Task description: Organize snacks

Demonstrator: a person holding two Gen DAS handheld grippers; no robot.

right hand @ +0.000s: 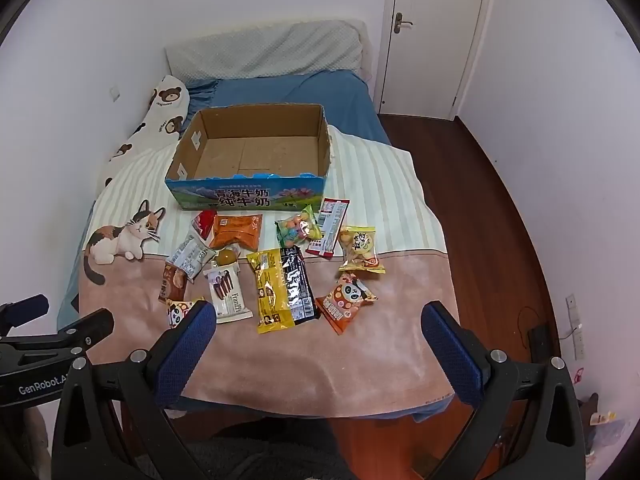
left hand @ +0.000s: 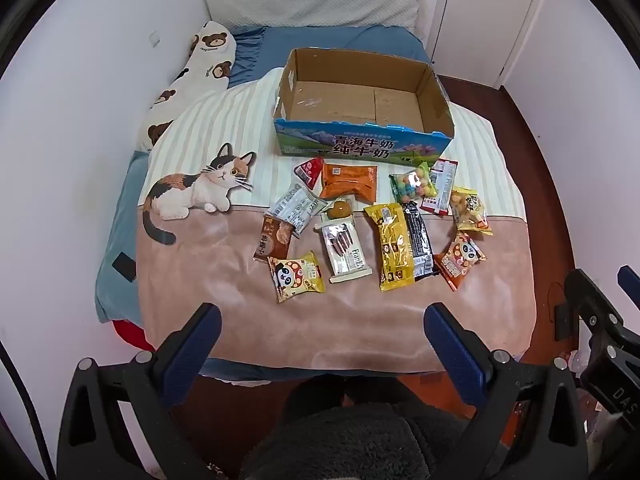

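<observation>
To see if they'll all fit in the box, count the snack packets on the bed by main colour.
Yellow packets: 3
Orange packets: 2
Red packets: 2
White or grey packets: 2
Clear packets: 2
Brown packet: 1
Black packet: 1
Total: 13

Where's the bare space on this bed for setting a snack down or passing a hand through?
The box is empty inside. The pink blanket is bare between the snacks and the near edge, also left of them around the cat print. Crowded: the snacks touch and overlap from the yellow panda bag to the orange panda bag, right up against the box front.
</observation>
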